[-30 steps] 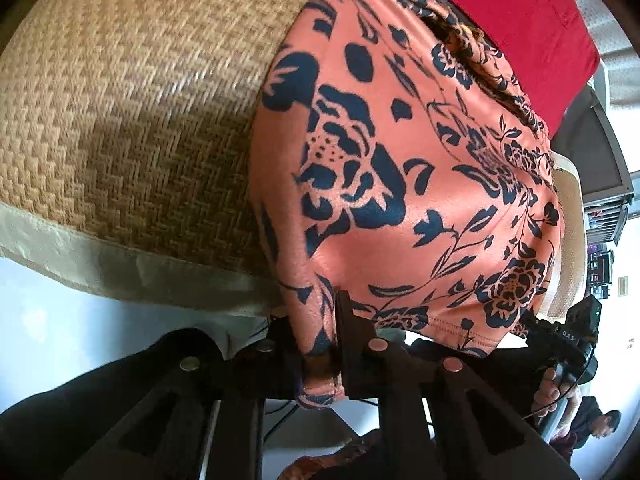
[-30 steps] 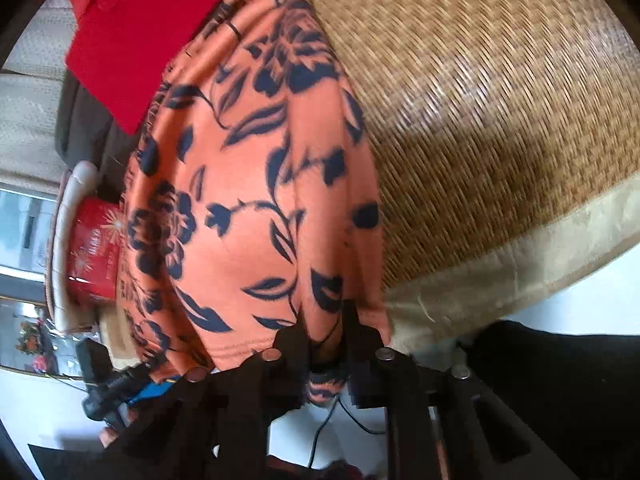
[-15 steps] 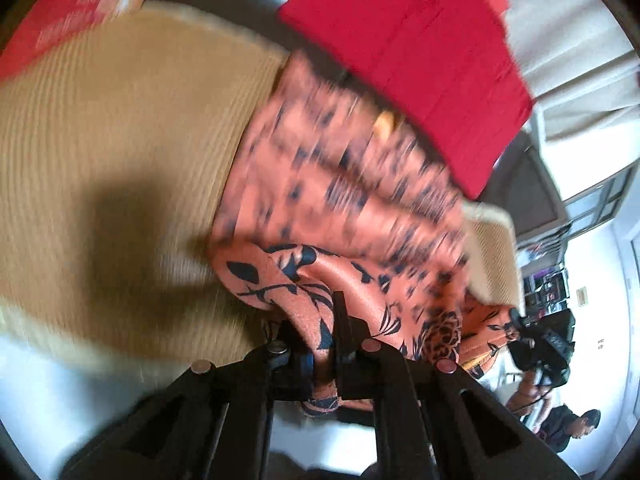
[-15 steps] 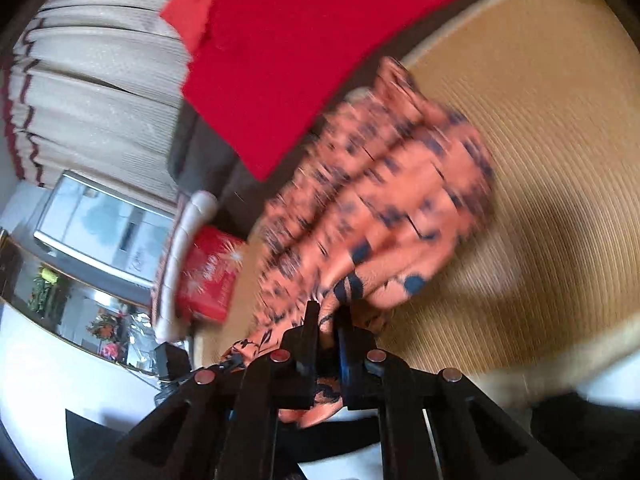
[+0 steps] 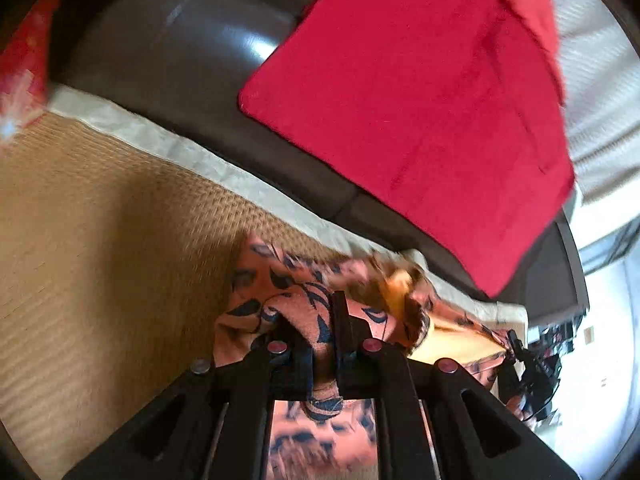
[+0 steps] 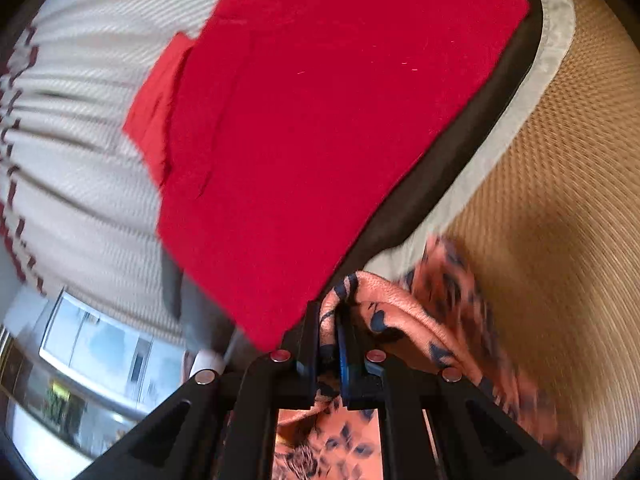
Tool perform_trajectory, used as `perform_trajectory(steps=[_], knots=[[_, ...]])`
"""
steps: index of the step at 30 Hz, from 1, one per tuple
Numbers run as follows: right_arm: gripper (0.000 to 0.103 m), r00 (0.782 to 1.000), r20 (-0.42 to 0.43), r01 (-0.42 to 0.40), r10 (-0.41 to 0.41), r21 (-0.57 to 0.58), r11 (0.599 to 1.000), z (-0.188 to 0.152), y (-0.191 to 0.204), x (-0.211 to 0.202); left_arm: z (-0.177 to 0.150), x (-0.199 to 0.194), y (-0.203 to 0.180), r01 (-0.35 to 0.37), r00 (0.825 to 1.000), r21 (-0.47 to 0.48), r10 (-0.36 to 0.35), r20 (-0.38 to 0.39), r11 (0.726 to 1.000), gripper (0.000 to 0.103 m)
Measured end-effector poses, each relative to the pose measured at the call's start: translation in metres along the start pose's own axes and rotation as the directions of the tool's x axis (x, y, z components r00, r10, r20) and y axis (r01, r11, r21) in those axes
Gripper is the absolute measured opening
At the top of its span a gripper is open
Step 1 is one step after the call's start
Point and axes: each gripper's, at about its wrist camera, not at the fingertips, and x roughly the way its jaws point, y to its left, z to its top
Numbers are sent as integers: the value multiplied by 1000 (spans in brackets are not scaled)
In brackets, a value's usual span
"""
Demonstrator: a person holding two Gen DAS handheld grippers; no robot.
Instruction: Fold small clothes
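Observation:
An orange garment with a dark blue flower print (image 5: 280, 292) lies bunched on a woven straw mat (image 5: 100, 240). My left gripper (image 5: 326, 320) is shut on one hem corner of it, the cloth pinched between the black fingers. In the right wrist view the same orange floral garment (image 6: 404, 316) hangs folded over, and my right gripper (image 6: 330, 324) is shut on its other corner. Both held corners are lifted toward the far edge of the mat (image 6: 580, 200). Most of the garment sits under and behind the grippers, blurred.
A red cloth (image 5: 420, 112) is draped over the dark brown sofa back (image 5: 192, 60) beyond the mat's pale border (image 5: 224, 168). The same red cloth (image 6: 320, 120) fills the right wrist view, with pale curtains (image 6: 80, 160) at left. A red patterned cushion (image 5: 24, 64) is at far left.
Both grippers have carried the held hem up and forward, away from the near edge toward the sofa back. The garment, flat before, is now folded over itself and bunched.

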Motion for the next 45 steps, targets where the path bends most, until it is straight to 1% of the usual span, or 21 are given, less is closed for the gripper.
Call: perform_trajectory(steps=[3,8,9,10,11,12,13,14,16,18,19,20,22,26,30,33,35,38,40,42,45], knots=[[12,1000,17,-17,16,74,997,20,-32,34,15,32,28,14,999,-90,-16,-30,996,9],[25,1000,-18,9,-5,261,965,38,-76,58,19,44,66,176,984,-243,-180,4,954,13],[37,1000,1,-9,9,282,959,39,-80,54,17,41,69,206,978,-260,-207,24,943,15],[53,1000,18,-18,13,295,955,41,-82,51,14,36,74,240,971,-275,-233,59,931,25],[85,999,43,-25,13,296,955,42,-80,45,10,27,78,258,966,-280,-236,108,925,51],[88,997,82,-27,5,272,962,42,-74,36,5,15,82,267,959,-282,-224,176,921,66],[88,995,98,-22,0,220,975,43,-64,30,-2,-1,87,269,945,-290,-193,263,918,82],[88,996,83,0,-12,150,989,43,-50,27,-6,-16,89,258,933,-302,-156,323,918,82],[85,998,42,46,-45,-6,999,32,-15,25,-6,-34,85,257,931,-287,-156,331,923,82],[71,997,-33,55,-63,-184,981,14,24,35,-12,-46,67,168,950,-225,-96,297,960,82],[67,993,-91,54,-78,-247,967,3,38,44,-18,-47,49,61,969,-157,-20,247,986,82],[56,980,-172,41,-98,-310,950,-10,51,57,-28,-44,30,-42,979,-74,56,195,996,82],[37,920,-354,3,-170,-428,904,-48,74,85,-54,-34,5,-126,984,28,121,132,992,82],[37,801,-514,-52,-307,-570,820,-119,96,132,-97,-8,-20,-139,990,106,140,-7,985,82],[37,754,-523,-28,-398,-631,775,-158,99,175,-101,6,-23,-238,971,128,239,14,963,82],[38,756,-494,8,-430,-649,760,-163,103,212,-94,21,-32,-302,953,131,299,38,944,82],[38,785,-472,37,-402,-612,790,-152,109,233,-86,31,-40,-322,947,125,318,46,939,82],[38,913,-334,35,-234,-507,861,-116,125,236,-71,32,-39,-293,956,78,289,55,953,82],[38,969,-213,24,-128,-430,902,-95,127,218,-63,27,-33,-273,960,37,269,75,961,82],[40,979,-179,17,-97,-402,915,-86,123,200,-55,23,-27,-270,959,10,269,89,963,82],[40,966,-186,64,-177,-493,868,-86,118,164,-49,20,-21,-260,960,-40,263,95,965,82]])
